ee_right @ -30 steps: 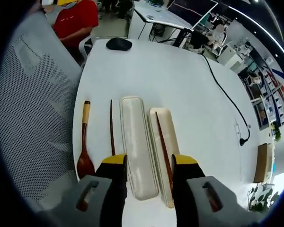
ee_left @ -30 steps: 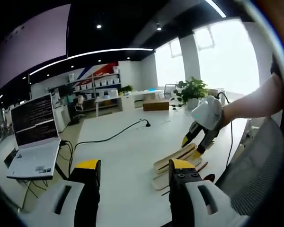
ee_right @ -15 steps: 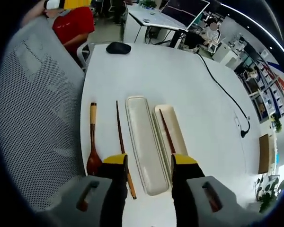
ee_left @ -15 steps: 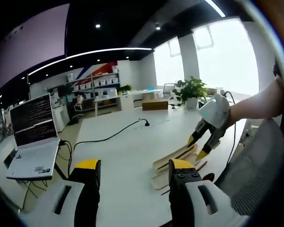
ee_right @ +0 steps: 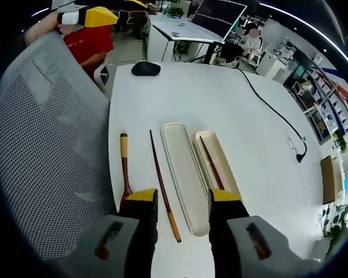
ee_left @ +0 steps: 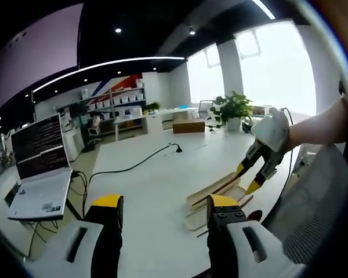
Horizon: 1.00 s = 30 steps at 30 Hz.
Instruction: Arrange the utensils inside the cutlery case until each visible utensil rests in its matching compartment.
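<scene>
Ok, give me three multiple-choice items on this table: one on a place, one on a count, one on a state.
1. Where does the spoon lie?
A. inside the case tray
B. on the table, on the chair side of the loose chopstick
C. on the laptop

2. How many chopsticks are in the tray?
A. none
B. one
C. three

3. How does the right gripper stand?
A. open, holding nothing
B. shut on the spoon
C. shut on the lid

Answers: 1 B, the spoon rests on the white table between chair and loose chopstick. 2 B, a single chopstick lies in the tray beside the lid. 3 A, its jaws stand apart with nothing between.
</scene>
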Motion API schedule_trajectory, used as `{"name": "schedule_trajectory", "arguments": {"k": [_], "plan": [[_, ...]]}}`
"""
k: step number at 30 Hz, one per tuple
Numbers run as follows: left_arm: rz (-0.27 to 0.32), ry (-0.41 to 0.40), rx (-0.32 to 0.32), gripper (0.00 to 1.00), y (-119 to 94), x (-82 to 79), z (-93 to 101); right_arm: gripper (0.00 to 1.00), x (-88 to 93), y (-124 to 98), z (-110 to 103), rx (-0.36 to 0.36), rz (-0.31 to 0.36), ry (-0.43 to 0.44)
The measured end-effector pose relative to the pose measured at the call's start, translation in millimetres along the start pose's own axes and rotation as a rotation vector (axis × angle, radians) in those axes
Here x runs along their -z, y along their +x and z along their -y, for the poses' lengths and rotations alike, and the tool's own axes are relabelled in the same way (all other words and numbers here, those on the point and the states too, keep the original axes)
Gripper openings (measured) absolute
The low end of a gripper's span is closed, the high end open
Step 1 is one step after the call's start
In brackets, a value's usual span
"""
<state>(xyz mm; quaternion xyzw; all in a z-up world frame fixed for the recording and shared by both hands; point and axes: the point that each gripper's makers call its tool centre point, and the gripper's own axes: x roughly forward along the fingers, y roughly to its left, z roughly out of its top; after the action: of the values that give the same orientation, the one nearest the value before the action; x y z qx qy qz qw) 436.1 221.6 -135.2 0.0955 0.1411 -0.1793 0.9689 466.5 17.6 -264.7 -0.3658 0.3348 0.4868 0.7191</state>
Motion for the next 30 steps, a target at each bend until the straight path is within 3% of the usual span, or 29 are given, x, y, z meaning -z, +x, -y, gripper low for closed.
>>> {"name": "schedule_trajectory", "arguments": {"k": [13, 24, 30], "plan": [[-0.004, 0.006, 0.002, 0.59, -0.4, 1.6, 0.5, 0.29, -21.5, 0.2, -13.0, -0.083, 0.189, 0.192], [-0.001, 0.004, 0.001, 0.59, -1.4, 1.3, 0.5, 0.29, -19.7, 3.2, -16.3, -0.094, 0.181, 0.194], [0.0, 0.002, -0.001, 0.59, -1.5, 0.7, 0.1, 0.29, -12.7, 9.3, -19.3, -0.104, 0.131, 0.153]]}}
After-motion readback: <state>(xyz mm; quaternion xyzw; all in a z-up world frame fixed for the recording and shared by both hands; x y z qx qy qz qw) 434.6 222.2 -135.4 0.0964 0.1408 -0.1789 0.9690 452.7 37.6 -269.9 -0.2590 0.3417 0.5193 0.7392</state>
